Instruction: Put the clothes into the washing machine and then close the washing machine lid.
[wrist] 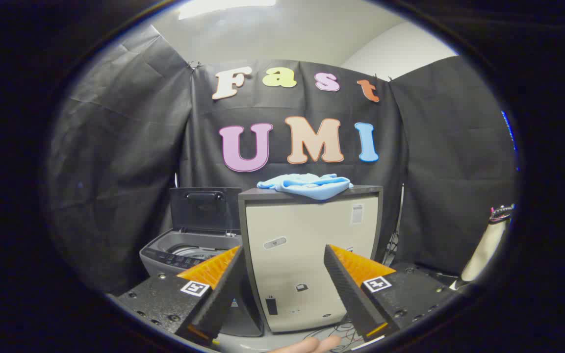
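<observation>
Nearest of all, a bit of a hand (312, 344) shows at the bottom, at about six o'clock from the gripper (282, 252), with some thin cables (346, 329) lying on the floor just beside it. Above that the gripper's two fingers (348, 289) reach forward, spread well apart with nothing between them; each carries a small square black-and-white marker (195, 288) on its base.

Seen through the gap between the fingers, just beyond their tips, stands a boxy cabinet (307, 255) with a pale front door and a dark frame and top. A white sticker (357, 214) sits near the door's upper corner at about one o'clock from the gripper, and a small dark tag (271, 305) hangs low on the door.

On the cabinet's top, at twelve o'clock from the gripper, lies the clothes (307, 185): a light blue bundle, crumpled and flattened, resting across the middle and far-right part of the top, well above and beyond the fingertips.

At about ten o'clock from the gripper, just beside the cabinet and touching or nearly touching its side, is the washing machine (184, 250), a grey top-loader. Its lid (203, 208) stands open, tilted up and back toward the wall, and the rim of the drum (195, 251) is visible below it, partly hidden by one finger.

Out at three o'clock, a cream-coloured object (486, 247) leans near the black cloth wall (115, 162); what it is I cannot tell. Behind everything the cloth hangs in folds, with a pale ceiling (282, 34) above.
</observation>
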{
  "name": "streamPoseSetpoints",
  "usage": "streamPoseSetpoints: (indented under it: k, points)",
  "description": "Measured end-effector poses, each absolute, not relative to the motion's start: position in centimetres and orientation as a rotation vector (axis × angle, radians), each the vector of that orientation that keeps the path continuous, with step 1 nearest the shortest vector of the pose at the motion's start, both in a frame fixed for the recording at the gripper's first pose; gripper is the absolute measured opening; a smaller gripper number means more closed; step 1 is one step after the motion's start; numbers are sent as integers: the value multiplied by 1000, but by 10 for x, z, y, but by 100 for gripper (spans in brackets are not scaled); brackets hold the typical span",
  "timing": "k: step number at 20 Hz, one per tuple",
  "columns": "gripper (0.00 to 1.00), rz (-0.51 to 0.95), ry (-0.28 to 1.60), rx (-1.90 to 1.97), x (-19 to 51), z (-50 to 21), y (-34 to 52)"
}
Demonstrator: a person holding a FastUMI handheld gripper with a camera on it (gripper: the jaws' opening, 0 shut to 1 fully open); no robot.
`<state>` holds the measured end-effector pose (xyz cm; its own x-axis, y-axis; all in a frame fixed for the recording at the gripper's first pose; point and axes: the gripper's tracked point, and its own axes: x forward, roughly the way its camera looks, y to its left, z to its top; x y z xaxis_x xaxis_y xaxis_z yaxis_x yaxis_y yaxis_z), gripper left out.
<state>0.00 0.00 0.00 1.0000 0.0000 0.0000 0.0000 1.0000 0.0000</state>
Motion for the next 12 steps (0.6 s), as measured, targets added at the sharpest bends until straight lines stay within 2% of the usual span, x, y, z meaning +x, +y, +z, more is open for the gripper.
streamPoseSetpoints:
  k: [12]
  points:
    - [98, -11, 14, 0, 5, -5, -6]
